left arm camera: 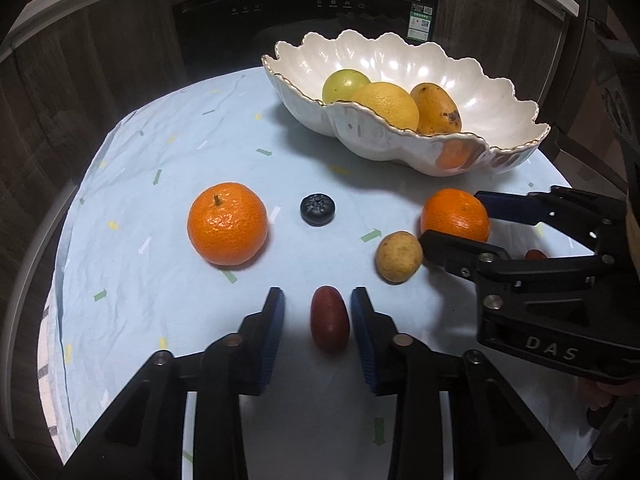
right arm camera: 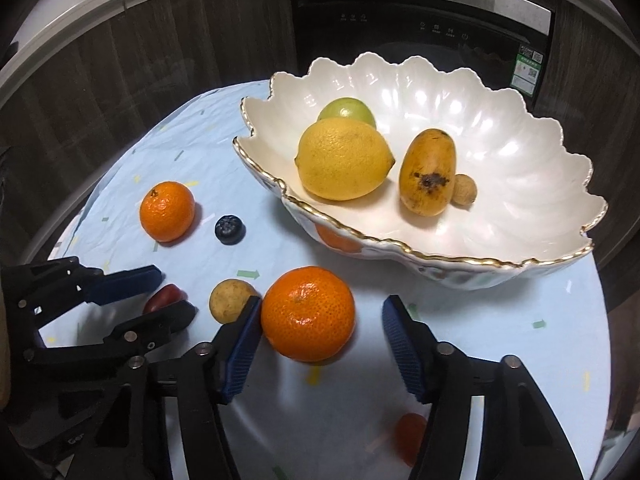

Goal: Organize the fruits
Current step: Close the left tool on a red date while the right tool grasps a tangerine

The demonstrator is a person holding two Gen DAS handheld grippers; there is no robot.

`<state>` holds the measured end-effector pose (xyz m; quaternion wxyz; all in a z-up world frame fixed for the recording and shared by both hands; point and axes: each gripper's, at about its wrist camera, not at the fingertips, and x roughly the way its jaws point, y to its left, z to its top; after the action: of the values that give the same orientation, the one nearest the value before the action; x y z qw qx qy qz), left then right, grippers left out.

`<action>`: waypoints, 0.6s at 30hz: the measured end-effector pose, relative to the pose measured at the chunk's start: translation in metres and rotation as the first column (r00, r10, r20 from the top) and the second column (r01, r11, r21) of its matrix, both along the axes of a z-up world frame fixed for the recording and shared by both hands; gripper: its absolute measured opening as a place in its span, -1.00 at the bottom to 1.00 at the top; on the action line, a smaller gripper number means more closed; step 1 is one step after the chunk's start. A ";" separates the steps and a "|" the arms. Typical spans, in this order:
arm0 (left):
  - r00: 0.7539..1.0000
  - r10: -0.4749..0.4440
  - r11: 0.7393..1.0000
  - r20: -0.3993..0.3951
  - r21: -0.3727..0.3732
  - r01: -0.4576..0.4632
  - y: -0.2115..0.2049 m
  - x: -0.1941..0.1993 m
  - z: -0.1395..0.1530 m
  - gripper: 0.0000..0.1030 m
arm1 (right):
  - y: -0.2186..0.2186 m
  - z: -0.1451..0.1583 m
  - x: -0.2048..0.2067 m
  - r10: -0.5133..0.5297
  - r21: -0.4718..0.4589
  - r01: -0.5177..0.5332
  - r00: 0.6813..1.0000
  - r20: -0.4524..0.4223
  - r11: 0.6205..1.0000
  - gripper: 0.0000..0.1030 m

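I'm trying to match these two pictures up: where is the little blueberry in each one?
Left wrist view: the blueberry lies mid-picture, right of the stemmed orange.
Right wrist view: the blueberry lies left of centre, again just right of that orange.
Shared landmark: the white scalloped bowl.

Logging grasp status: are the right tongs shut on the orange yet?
Open. The right tongs straddle the orange; a gap shows at the right finger.

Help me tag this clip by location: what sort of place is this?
Probably a home kitchen: a built-in appliance with a touch panel sits in dark wood cabinets, behind a small cloth-covered table with a fruit bowl.
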<state>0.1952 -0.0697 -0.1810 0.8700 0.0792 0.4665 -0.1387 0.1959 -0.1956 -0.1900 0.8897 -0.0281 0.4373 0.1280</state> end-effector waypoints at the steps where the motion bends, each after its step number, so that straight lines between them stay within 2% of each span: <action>1: 1.000 -0.003 1.000 -0.001 -0.002 0.003 -0.001 0.000 0.000 -0.45 | 0.001 0.000 0.000 0.007 0.003 -0.007 1.000 -0.002 1.000 0.03; 3: 1.000 -0.007 1.000 -0.002 -0.006 0.007 -0.001 0.000 0.000 -0.56 | 0.004 0.000 0.001 0.022 0.008 -0.022 1.000 -0.007 1.000 -0.12; 5: 1.000 -0.011 1.000 -0.004 -0.012 0.011 -0.002 -0.001 0.001 -0.64 | 0.006 0.000 0.000 0.023 0.001 -0.023 1.000 0.001 1.000 -0.13; 18: 1.000 0.003 1.000 0.009 -0.005 -0.002 0.000 -0.005 0.009 -0.65 | 0.003 0.010 -0.009 -0.004 0.010 0.004 1.000 0.019 1.000 -0.16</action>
<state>0.1897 -0.0701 -0.1720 0.8724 0.0772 0.4623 -0.1384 0.1868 -0.1931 -0.1796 0.8943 -0.0241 0.4281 0.1279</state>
